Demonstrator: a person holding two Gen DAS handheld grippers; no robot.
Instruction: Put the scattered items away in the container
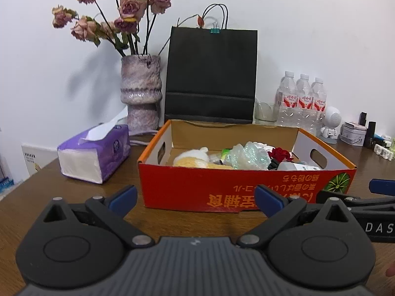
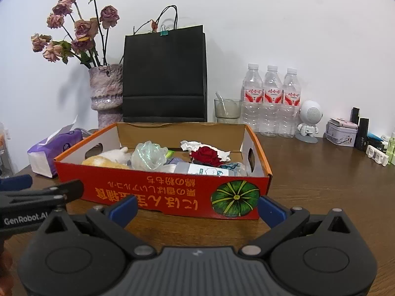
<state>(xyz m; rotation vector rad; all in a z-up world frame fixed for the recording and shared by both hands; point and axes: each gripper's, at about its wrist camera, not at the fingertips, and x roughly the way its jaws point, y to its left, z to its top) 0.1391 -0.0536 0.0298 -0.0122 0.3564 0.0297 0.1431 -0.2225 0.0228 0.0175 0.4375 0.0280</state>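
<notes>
In the left wrist view, the left gripper (image 1: 196, 198) hovered low over the brown wooden table (image 1: 74, 209), its blue-tipped jaws spread wide and holding nothing, pointed at the near wall of the red and orange cardboard box (image 1: 222, 187) printed with upside-down orange characters. Inside that box lay a cream and yellow plush toy (image 1: 195, 159), a crumpled clear plastic wrap (image 1: 246, 156) and a dark red fabric rose (image 1: 280, 153). Left of the box sat a purple soft pack of tissues (image 1: 98, 155); behind the box stood a mottled pink ceramic vase of dried roses (image 1: 142, 93) and a black paper carrier bag (image 1: 211, 74). Behind the box's right corner stood three clear water bottles (image 1: 301, 101). In the right wrist view, the right gripper (image 2: 197, 209) likewise hung in front of the box's near wall, close to the green pumpkin picture (image 2: 234, 201), jaws wide apart and empty. Right of the box, along the wall, stood a small white robot figurine (image 2: 308, 123), a pale printed tin (image 2: 342, 132) and some dark bottles. No loose item lay on the bare table directly in front of the box in either view, so the gathering step looked largely done. If anything counted as still scattered, it was most likely the small things right of the box; the next move would call for swinging the right gripper that way, closing on one piece, and carrying it over the box's rim.
</notes>
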